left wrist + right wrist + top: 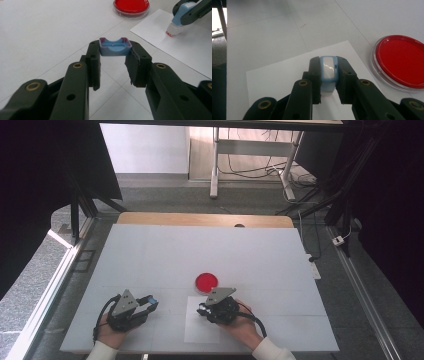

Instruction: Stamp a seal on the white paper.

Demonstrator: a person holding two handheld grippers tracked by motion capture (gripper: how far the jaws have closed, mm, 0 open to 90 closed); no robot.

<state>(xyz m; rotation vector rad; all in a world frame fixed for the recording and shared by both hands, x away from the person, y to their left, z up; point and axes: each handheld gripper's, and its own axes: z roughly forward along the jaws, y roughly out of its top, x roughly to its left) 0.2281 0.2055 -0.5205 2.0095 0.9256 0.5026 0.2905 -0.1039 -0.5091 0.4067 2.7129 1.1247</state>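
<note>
My left gripper (115,51) is shut on a small blue cap (115,47), held just above the table at the near left (151,300). My right gripper (328,75) is shut on a light-blue stamp (328,68) with a white top. The stamp (176,22) tilts down, its red-edged lower end at the white paper sheet (180,47). In the high view the right gripper (202,310) is over the sheet's (200,332) far left corner. A round red dish (206,282) lies just beyond it.
The red dish (400,61) has a clear rim and sits close to the right of the stamp. The white tabletop (200,250) stretches far ahead. A wooden edge (200,218) borders its back, and the front edge is near the hands.
</note>
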